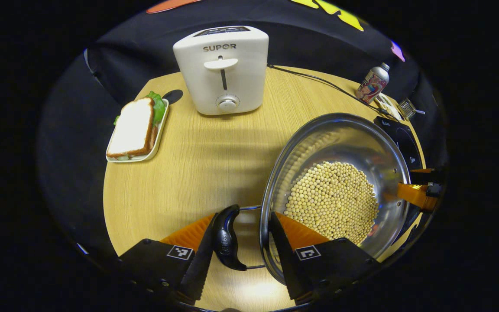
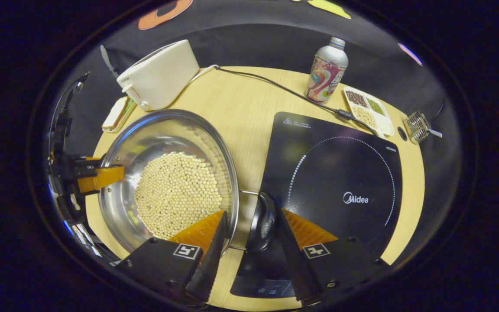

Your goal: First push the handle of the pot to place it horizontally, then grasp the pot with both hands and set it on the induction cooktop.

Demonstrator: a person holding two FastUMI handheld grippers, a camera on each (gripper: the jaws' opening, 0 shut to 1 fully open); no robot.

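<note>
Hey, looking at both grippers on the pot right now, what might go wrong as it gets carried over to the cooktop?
1. The pot holds a loose heap of beans; an uneven lift by the left gripper and right gripper could tip it and spill them.
2. Each gripper straddles only a slim side handle, so the pot could swing or slip.
3. The toaster's cord runs by the induction cooktop and may snag.

toaster point(image 1: 222, 69): "SUPOR" on its front, above the lever | induction cooktop point(image 2: 336, 182): "Midea" on its glass, right of the toaster
</note>
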